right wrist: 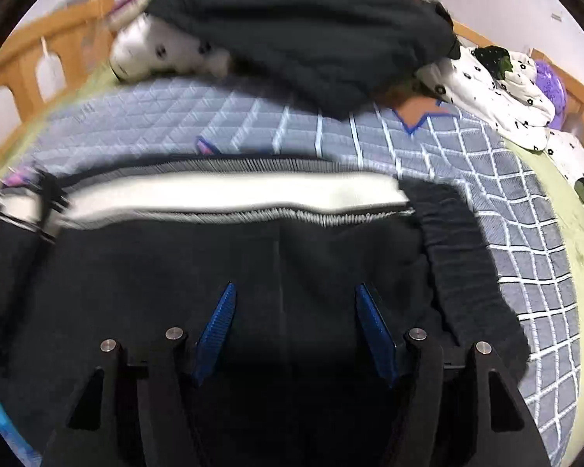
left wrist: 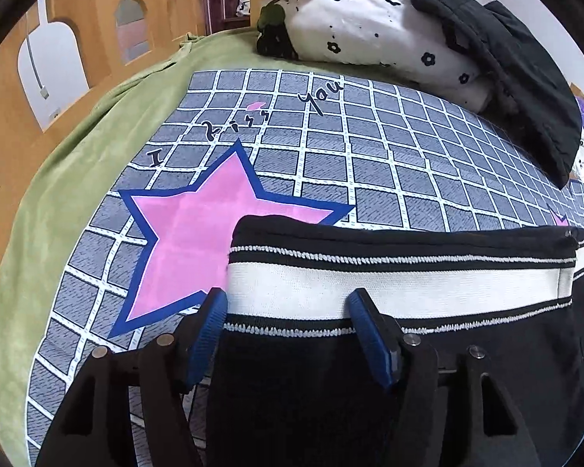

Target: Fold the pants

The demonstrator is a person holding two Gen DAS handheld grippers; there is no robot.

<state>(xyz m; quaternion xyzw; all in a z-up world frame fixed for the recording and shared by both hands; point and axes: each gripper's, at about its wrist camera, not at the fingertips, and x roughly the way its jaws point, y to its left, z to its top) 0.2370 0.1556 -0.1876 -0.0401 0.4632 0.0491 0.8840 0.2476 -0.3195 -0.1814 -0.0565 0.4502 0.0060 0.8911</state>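
Between the parted blue pads of the left gripper (left wrist: 290, 344), nothing is clamped. Black pants with a white stripe (left wrist: 389, 284) lie beneath, long axis crosswise, on the grid-patterned grey bedcover (left wrist: 370, 144). The right gripper (right wrist: 294, 334), likewise open, is poised over them.

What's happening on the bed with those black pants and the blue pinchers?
A person is folding black pants with a white side stripe on a checked bedspread with a pink star. Each hand holds a pincher tool. The left gripper is open at the pants' left end, near the stripe. The right gripper is open over the black cloth. Neither is pinching the pants. A heap of bedding sits behind.
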